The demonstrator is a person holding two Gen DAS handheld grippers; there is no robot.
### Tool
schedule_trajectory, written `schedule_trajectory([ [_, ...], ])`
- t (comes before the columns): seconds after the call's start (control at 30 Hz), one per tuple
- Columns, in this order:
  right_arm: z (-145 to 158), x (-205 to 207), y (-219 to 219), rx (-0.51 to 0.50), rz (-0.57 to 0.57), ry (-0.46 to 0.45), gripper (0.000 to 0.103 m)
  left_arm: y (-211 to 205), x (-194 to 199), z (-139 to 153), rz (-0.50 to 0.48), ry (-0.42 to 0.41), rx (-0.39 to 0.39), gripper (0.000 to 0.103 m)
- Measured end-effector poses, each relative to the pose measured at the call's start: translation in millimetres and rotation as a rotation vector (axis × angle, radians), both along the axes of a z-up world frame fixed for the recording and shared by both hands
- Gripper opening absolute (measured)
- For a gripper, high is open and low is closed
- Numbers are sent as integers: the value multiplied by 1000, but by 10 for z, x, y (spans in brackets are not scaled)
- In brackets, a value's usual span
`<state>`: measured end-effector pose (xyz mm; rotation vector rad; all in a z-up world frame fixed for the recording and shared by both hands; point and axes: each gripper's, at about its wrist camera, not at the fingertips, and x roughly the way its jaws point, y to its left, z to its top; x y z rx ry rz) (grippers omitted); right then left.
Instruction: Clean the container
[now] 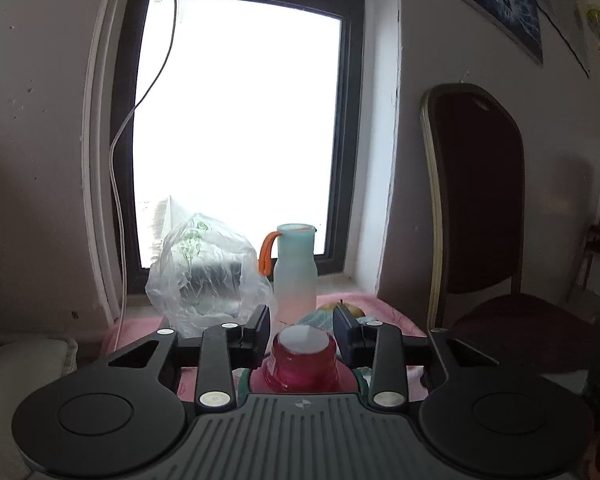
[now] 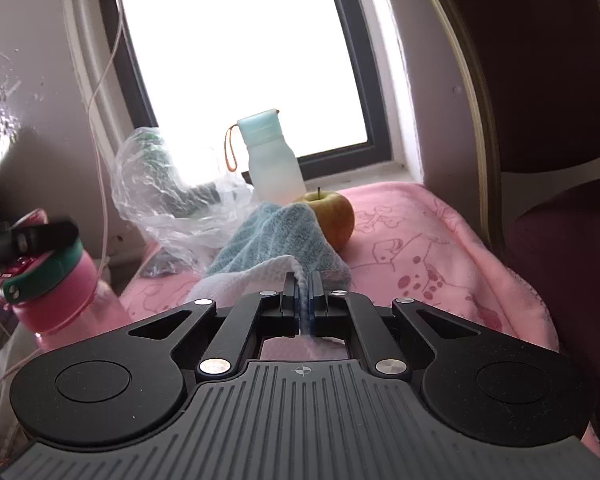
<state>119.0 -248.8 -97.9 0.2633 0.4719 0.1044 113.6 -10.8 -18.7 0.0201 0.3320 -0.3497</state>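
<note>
- The left gripper (image 1: pixel 301 334) stood with its jaws spread on either side of the pink bottle (image 1: pixel 302 364); the bottle's neck rose between the fingers (image 1: pixel 260 330), and whether the pads touched it could not be told.
- In the right wrist view the pink bottle (image 2: pixel 66 300) sat at the far left, well apart from the right gripper, with a green band (image 2: pixel 48 270) around its neck.
- The right gripper (image 2: pixel 304 294) was pressed together on a fold of the cloth (image 2: pixel 272 246); the cloth was blue on one face and white on the other, and it draped forward over the pink blanket (image 2: pixel 420 248).
- Just beyond the cloth stood an apple (image 2: pixel 334 216); behind it a frosted bottle (image 2: pixel 274 164) with a teal cap and orange strap stood upright.
- A crumpled clear plastic bag (image 2: pixel 168 192) lay left of the frosted bottle, near the window (image 2: pixel 240 48); a dark chair (image 2: pixel 540 100) stood to the right.
</note>
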Motion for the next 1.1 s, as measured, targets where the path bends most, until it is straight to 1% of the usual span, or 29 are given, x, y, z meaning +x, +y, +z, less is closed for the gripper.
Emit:
schedule_trajectory([
  [0.07, -100, 52, 10, 12, 1, 40, 4, -51, 41, -52, -5, 36, 34, 42],
  [0.13, -221, 118, 21, 25, 2, 96, 4, -93, 15, -123, 2, 29, 71, 60],
  [0.17, -271, 138, 30, 34, 6, 124, 5, -98, -1, -139, 4, 31, 72, 62],
  [0.2, -316, 156, 38, 42, 10, 149, 11, -98, -22, -143, 6, 31, 66, 71],
  [0.23, -305, 150, 41, 44, 15, 162, 17, -99, -30, -142, 11, 47, 63, 84],
  [0.27, -294, 143, 45, 46, 20, 174, 18, -96, -36, -146, 20, 69, 58, 89],
  [0.3, -284, 137, 49, 48, 24, 186, 27, -87, -57, -154, 36, 83, 53, 93],
  [0.33, -273, 131, 52, 50, 29, 198, 42, -79, -85, -161, 55, 89, 52, 94],
  [0.4, -248, 115, 59, 55, 38, 222, 54, -44, -181, -163, 93, 107, 50, 97],
  [0.43, -188, 70, 51, 62, 41, 223, 64, -21, -234, -162, 111, 120, 47, 98],
  [0.47, -115, 9, 44, 68, 41, 222, 71, 6, -291, -160, 122, 144, 47, 99],
  [0.5, -43, -54, 43, 67, 35, 222, 84, 29, -353, -161, 129, 171, 45, 99],
  [0.53, 29, -117, 42, 66, 29, 222, 91, 56, -410, -160, 139, 203, 42, 99],
  [0.6, 171, -239, 53, 54, 27, 229, 94, 113, -521, -152, 169, 270, 32, 100],
  [0.67, 295, -358, 89, 33, 45, 244, 96, 172, -615, -130, 221, 334, 20, 101],
  [0.7, 354, -422, 116, 22, 61, 250, 96, 193, -656, -114, 250, 368, 24, 102],
  [0.77, 466, -542, 163, 1, 92, 258, 97, 207, -742, -71, 302, 407, 55, 102],
  [0.83, 579, -669, 210, -18, 107, 258, 99, 216, -860, -4, 332, 414, 73, 102],
  [0.9, 690, -814, 266, -46, 96, 237, 103, 232, -979, 78, 341, 416, 57, 102],
  [0.97, 795, -964, 330, -84, 79, 212, 103, 222, -1084, 140, 343, 418, 52, 102],
  [1.0, 847, -1037, 363, -103, 71, 201, 103, 205, -1138, 165, 339, 417, 62, 102],
  [1.03, 886, -1093, 402, -127, 71, 205, 103, 185, -1187, 182, 330, 416, 73, 102],
  [1.1, 944, -1195, 443, -144, 89, 224, 103, 159, -1266, 200, 320, 418, 77, 102],
])
